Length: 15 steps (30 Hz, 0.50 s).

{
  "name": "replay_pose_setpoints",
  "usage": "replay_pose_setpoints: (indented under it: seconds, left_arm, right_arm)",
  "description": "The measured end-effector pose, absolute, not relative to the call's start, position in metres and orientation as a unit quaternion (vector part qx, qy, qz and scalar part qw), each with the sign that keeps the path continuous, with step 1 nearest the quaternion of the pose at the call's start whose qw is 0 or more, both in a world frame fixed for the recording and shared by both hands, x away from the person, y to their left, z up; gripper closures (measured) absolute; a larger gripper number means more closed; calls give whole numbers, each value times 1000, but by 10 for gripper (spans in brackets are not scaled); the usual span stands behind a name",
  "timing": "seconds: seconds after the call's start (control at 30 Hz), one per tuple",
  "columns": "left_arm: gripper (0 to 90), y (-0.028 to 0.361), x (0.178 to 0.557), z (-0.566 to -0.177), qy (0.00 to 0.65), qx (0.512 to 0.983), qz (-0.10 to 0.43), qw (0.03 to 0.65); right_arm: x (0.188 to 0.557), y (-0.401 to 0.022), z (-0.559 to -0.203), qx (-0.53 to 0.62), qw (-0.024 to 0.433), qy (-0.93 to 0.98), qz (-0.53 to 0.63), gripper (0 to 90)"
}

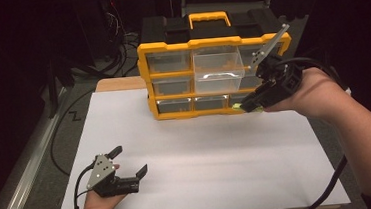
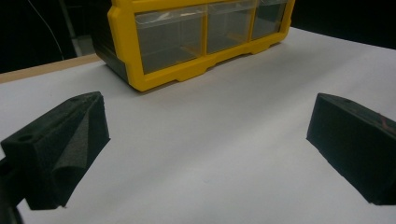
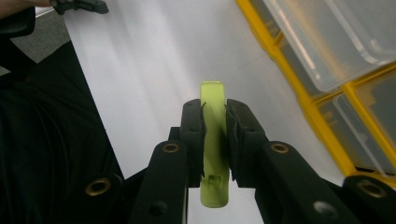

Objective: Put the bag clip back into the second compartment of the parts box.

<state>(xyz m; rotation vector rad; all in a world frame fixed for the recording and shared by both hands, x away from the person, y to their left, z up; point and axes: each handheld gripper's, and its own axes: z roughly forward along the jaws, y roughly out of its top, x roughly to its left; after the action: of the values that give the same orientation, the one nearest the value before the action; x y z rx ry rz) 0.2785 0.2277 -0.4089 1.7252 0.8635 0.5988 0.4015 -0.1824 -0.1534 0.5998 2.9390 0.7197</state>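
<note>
One white table [image 1: 197,153] | yellow drawer cabinet [image 1: 169,46] at back | dark room

Count: one yellow drawer organizer [image 1: 169,46], one clear drawer [image 1: 218,72] pulled out, one lime-green clip [image 3: 214,140], my two grippers.

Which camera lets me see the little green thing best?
The right gripper view: the green piece sits up close, pinched in the right hand-held gripper. The high view shows a tiny bit; the left gripper view shows the yellow drawer cabinet.
</note>
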Motion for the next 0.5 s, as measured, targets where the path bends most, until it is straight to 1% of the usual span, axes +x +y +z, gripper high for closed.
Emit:
replay_pose_setpoints:
  seconds: [0.17,0.5]
  left_arm:
    - [3,227,278,-409,361,724,250,532]
    - [3,228,278,-409,361,723,250,534]
  right_arm:
    - [405,-178,-135,190,37,952,236,791]
    - [415,-171,-114,193,49,951,237,790]
